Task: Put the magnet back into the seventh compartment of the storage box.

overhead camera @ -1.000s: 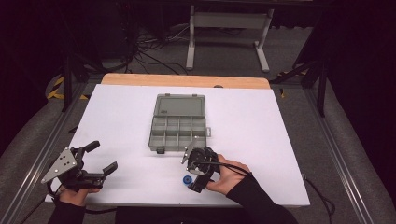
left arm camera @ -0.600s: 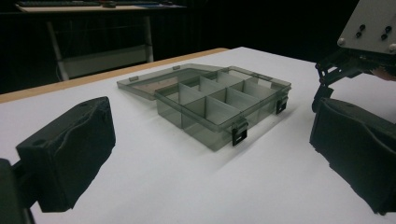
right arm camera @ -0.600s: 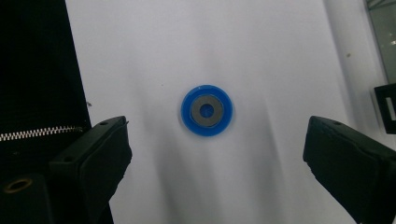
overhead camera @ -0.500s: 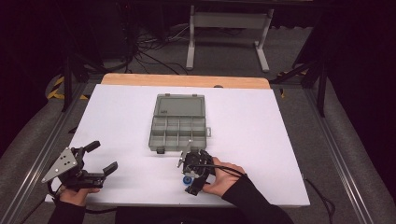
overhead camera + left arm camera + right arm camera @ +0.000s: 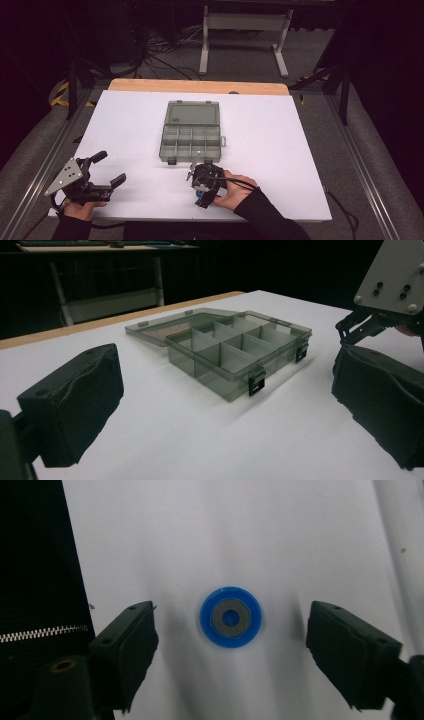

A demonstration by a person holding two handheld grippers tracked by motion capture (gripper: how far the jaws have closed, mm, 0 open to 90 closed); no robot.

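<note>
Table (image 5: 300, 150): white top, with a wooden strip along the far edge.
Box (image 5: 192, 131): grey, see-through, open on the table, lid lying flat behind it, divided into compartments; two black latches at the front.
Disc (image 5: 231, 617): blue, round, with a grey ring and a blue centre; it lies flat on the white top.
Frame (image 5: 245, 30): light metal legs on the dark floor behind the table.
Cables (image 5: 160, 55): black, loose on the floor at far left.
Rails (image 5: 367, 175): metal, along both sides of the table.
</note>
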